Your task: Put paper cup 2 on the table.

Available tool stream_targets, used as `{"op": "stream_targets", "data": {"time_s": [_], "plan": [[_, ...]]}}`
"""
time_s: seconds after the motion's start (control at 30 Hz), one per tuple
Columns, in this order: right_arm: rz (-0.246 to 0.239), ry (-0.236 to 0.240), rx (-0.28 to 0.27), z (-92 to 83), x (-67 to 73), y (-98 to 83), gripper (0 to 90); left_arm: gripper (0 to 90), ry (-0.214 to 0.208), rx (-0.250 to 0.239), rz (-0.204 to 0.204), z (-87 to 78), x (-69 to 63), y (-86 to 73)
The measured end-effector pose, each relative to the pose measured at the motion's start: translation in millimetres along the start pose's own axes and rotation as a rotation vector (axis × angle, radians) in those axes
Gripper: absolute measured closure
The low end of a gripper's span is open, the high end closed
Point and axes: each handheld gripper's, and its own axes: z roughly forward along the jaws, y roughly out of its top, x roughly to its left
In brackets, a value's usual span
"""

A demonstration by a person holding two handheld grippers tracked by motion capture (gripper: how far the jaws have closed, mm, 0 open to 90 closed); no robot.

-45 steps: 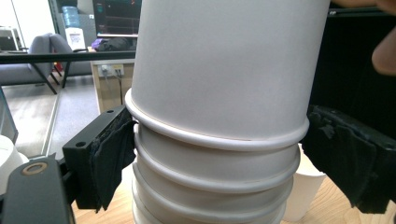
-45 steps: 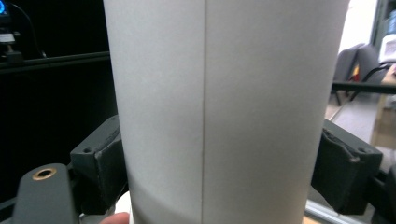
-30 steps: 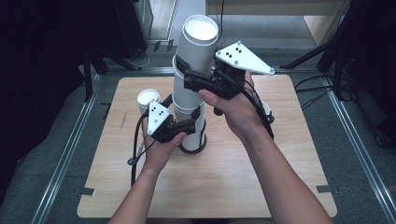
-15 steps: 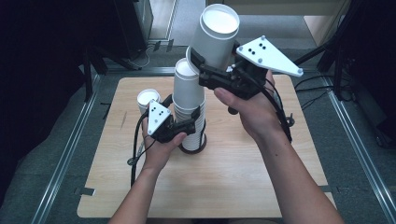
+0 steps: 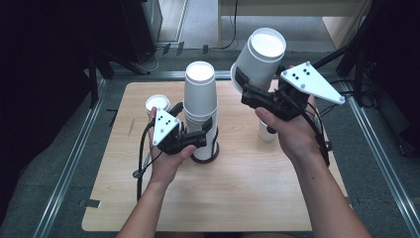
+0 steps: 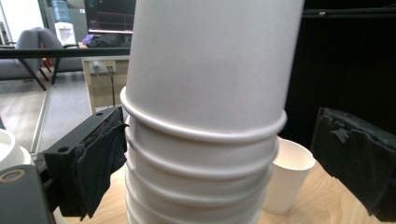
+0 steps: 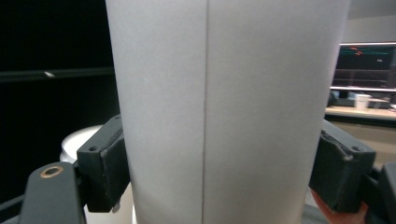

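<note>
Since 0.5 s ago the right gripper (image 5: 250, 91) has carried its white paper cup (image 5: 260, 57) further up and out to the right, fully clear of the stack of paper cups (image 5: 199, 106); the stack and the left gripper (image 5: 195, 136) have stayed where they were.

The lifted cup is held by its side wall, mouth up and tilted, above the table's far right area. In the right gripper view both jaws press flat against its sides, closed on it.

The left gripper sits low on the stack, near the middle of the wooden table (image 5: 237, 198). In the left gripper view the left jaw's pad touches the rims; the right jaw stands off to the side with a gap. So it brackets the stack loosely, half-wide, not clamped. Judgement: it serves as a brace so the nested cups stay down while 1 is pulled off the top.

2 single cups already stand apart: 1 near the far left corner (image 5: 157, 104), 1 toward the right edge, partly hidden behind the right hand (image 5: 266, 134). Judgement: the held cup is probably bound for its own spot, so unstacking is partway done.
</note>
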Motion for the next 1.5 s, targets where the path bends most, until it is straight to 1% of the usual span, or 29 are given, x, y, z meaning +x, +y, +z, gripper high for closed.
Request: {"op": "stream_targets", "data": {"time_s": [0.1,0.17,0.3,0.37,0.5,0.6,0.73,0.77,0.8,0.9,1.13,1.23,1.4,1.5], "plan": [[-0.016,-0.025,0.019,-3.0,-4.3,-14.3,18.4,2.2,-0.007,-0.004,-0.003,-5.8,-0.3,-0.6],[-0.042,-0.039,0.033,-5.0,-5.4,-23.9,18.4,1.9,-0.012,-0.005,-0.006,-10.4,-0.6,-0.5],[-0.091,-0.062,0.055,-9.6,-3.1,-43.0,18.3,1.7,-0.017,-0.010,-0.014,-19.1,-1.7,-1.6],[-0.102,-0.064,0.065,-12.1,-1.6,-51.9,18.3,0.3,-0.021,-0.013,-0.021,-23.2,-2.9,-3.4],[-0.136,-0.067,0.082,-17.9,2.8,-69.1,18.2,0.0,-0.038,-0.001,-0.024,-30.6,-6.5,-8.7],[-0.169,-0.068,0.099,-22.2,7.4,-82.4,18.2,0.0,-0.046,0.003,-0.030,-35.8,-9.7,-12.8],[-0.199,-0.054,0.123,-28.8,14.4,-101.3,18.0,0.0,-0.078,0.019,-0.038,-41.2,-14.8,-19.4],[-0.199,-0.054,0.123,-28.8,14.4,-101.3,18.0,0.0,-0.078,0.019,-0.038,-41.2,-14.8,-19.4],[-0.203,-0.040,0.137,-32.5,18.0,-112.8,18.0,0.0,-0.091,0.026,-0.044,-43.5,-17.9,-23.7],[-0.212,-0.029,0.157,-36.2,22.6,-127.6,17.9,0.0,-0.113,0.039,-0.054,-46.8,-21.8,-30.4],[-0.201,0.015,0.197,-45.3,30.8,-159.4,17.7,0.0,-0.149,0.058,-0.074,-52.1,-29.6,-43.6],[-0.203,0.034,0.209,-48.8,35.9,-170.5,17.6,0.0,-0.162,0.073,-0.063,-51.5,-33.6,-47.1],[-0.193,0.064,0.228,-55.1,43.2,-186.0,17.5,0.0,-0.184,0.089,-0.053,-51.5,-40.0,-51.5],[-0.181,0.091,0.227,-59.3,47.1,-194.6,17.5,0.0,-0.202,0.103,-0.047,-50.5,-44.4,-54.7]]}}
